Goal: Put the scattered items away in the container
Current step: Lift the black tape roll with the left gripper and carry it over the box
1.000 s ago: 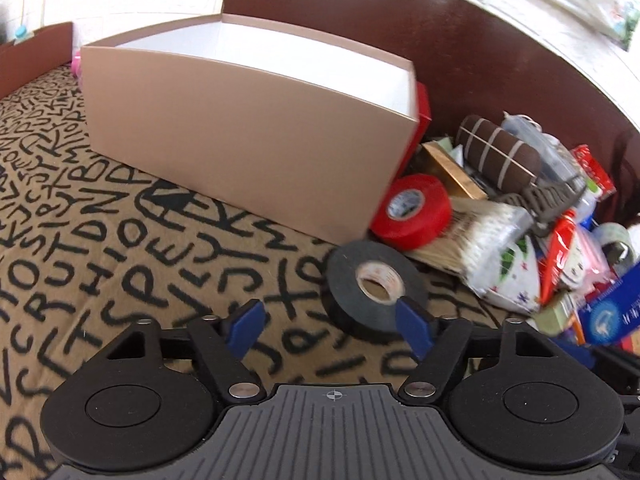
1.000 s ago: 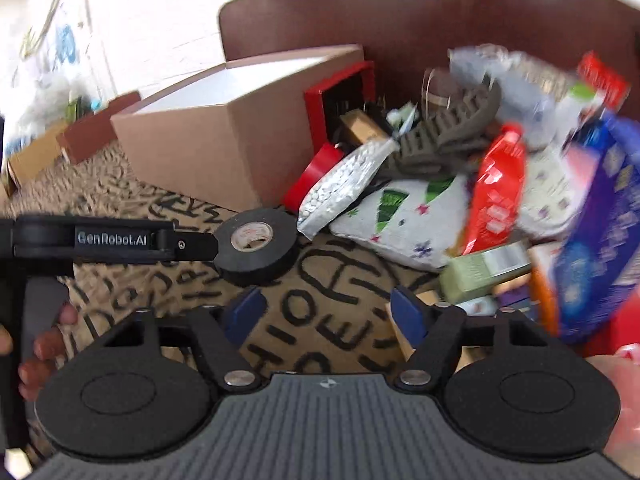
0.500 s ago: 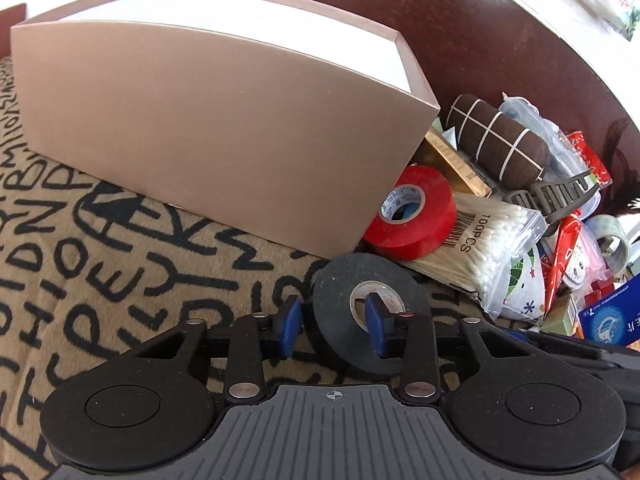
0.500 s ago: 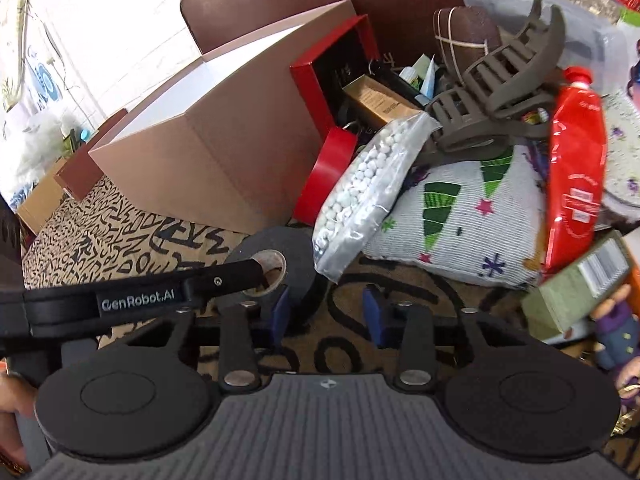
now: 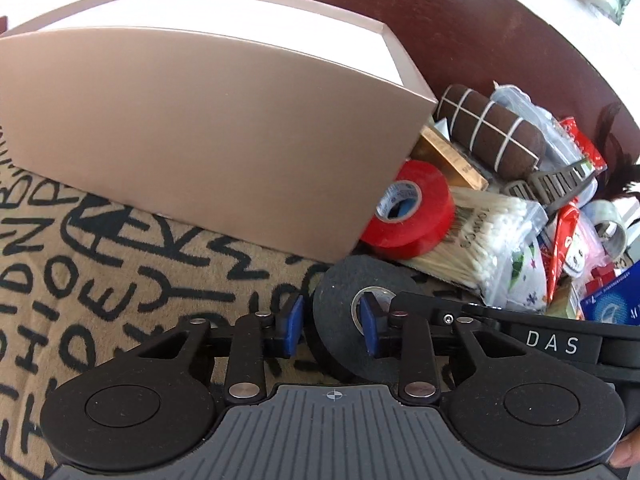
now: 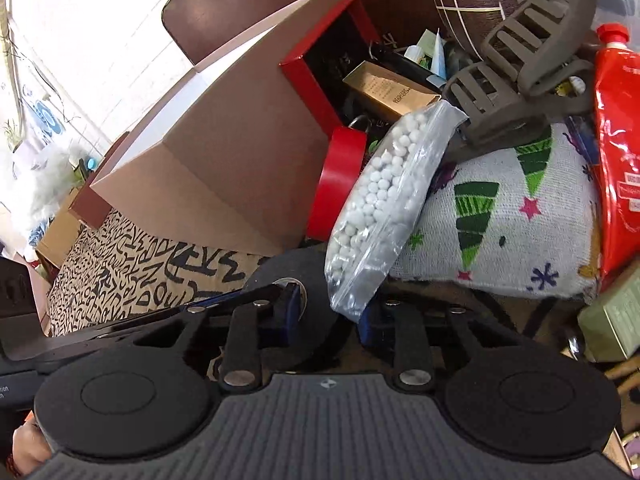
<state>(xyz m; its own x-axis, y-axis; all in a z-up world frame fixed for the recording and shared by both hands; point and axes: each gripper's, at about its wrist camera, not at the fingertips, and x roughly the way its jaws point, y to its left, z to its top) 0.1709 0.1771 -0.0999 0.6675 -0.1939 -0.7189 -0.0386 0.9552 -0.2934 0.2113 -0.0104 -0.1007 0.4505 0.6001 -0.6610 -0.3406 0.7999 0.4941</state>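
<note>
A black tape roll [image 5: 352, 280] lies on the letter-patterned cloth just right of the tan open box [image 5: 200, 120]. My left gripper [image 5: 331, 320] is shut on the black tape roll, one pad outside its rim and one in its core. In the right wrist view the roll [image 6: 308, 276] sits under a clear bag of white beads [image 6: 380, 200]. My right gripper [image 6: 328, 316] is closed around the roll's near rim and the bag's lower corner, pads on either side. The tan box [image 6: 224, 168] stands to the left there.
A pile lies right of the box: red tape roll [image 5: 412, 208], cotton swab bag [image 5: 492, 236], brown checked roll [image 5: 492, 132], grey hair claw [image 6: 528, 64], tree-print pouch [image 6: 500, 220], red tube [image 6: 616, 140], red-rimmed box [image 6: 320, 68]. A dark headboard [image 5: 460, 20] stands behind.
Both grippers moved forward and down to the black tape roll and narrowed from wide open. The left one has closed across its rim; the right one has closed in beside it.
</note>
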